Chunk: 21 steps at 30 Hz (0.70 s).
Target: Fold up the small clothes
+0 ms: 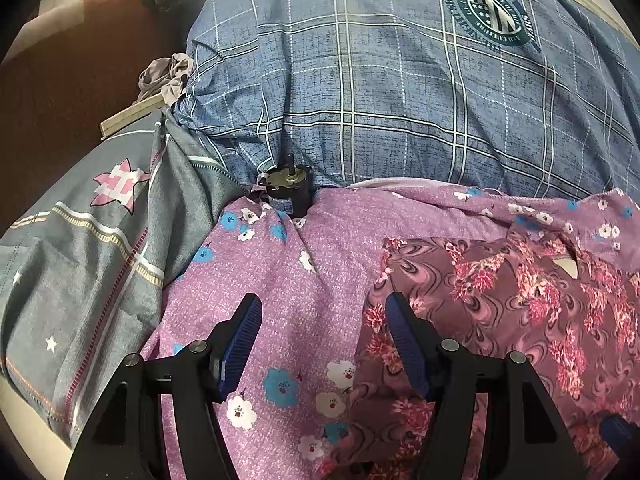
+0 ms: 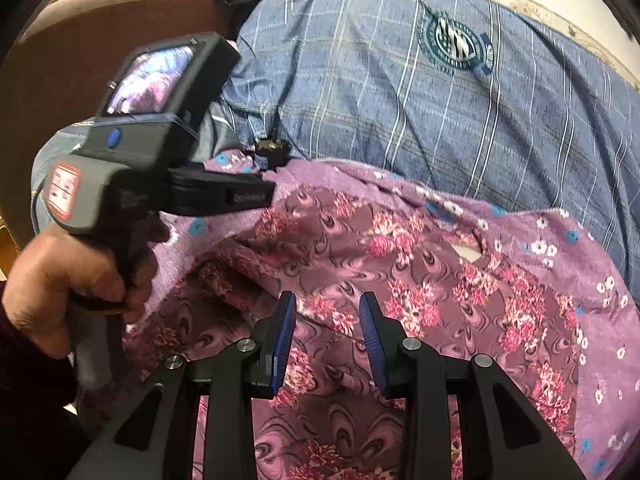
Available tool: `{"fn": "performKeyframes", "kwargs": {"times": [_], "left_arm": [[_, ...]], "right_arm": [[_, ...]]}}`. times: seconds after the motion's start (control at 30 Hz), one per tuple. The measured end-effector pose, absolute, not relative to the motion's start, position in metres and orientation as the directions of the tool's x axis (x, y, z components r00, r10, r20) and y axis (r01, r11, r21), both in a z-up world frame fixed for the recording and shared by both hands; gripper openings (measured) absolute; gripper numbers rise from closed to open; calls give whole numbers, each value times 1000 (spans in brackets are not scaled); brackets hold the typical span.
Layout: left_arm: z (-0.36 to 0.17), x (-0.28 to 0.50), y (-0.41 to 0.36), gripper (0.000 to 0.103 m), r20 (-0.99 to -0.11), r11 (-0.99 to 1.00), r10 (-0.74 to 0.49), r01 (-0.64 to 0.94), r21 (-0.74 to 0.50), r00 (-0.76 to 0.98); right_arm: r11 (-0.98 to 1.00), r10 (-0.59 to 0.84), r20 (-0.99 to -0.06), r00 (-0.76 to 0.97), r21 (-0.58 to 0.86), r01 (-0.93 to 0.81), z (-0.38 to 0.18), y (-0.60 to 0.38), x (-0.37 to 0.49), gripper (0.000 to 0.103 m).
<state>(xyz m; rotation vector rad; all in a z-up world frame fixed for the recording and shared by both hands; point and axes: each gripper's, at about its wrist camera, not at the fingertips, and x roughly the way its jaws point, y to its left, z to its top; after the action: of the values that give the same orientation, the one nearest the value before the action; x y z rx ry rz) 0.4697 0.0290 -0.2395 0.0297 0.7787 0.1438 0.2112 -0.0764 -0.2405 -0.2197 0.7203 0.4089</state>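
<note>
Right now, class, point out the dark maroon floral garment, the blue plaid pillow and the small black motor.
Dark maroon floral garment (image 2: 400,264), right wrist view, centre.
Blue plaid pillow (image 1: 400,100), left wrist view, middle.
Small black motor (image 1: 290,188), left wrist view, body.

Round teal crest on blue checked quilt (image 1: 491,12), lettering unreadable (too blurred)

The patterned garment (image 1: 500,320) lies on the flowered cloth (image 1: 280,280), toward its right side; behind both rises the checked pillow (image 1: 400,100); a small cylindrical object (image 1: 290,192) sits wedged between the pillow's front edge and the cloth; left of the cloth lies the star-print bedding (image 1: 80,260); a crumpled rag (image 1: 166,78) rests at the pillow's left corner, beyond that bedding; the left gripper (image 1: 322,318) hangs over the garment's left edge; the right gripper (image 2: 327,312) hangs above the garment
</note>
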Motion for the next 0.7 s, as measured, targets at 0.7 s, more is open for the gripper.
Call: {"fn": "performKeyframes", "kwargs": {"times": [0.7], "left_arm": [[-288, 186, 126, 64, -831, 1000, 31, -17, 25, 555]], "right_arm": [[955, 278, -749, 602, 286, -85, -270, -262, 29, 67]]}}
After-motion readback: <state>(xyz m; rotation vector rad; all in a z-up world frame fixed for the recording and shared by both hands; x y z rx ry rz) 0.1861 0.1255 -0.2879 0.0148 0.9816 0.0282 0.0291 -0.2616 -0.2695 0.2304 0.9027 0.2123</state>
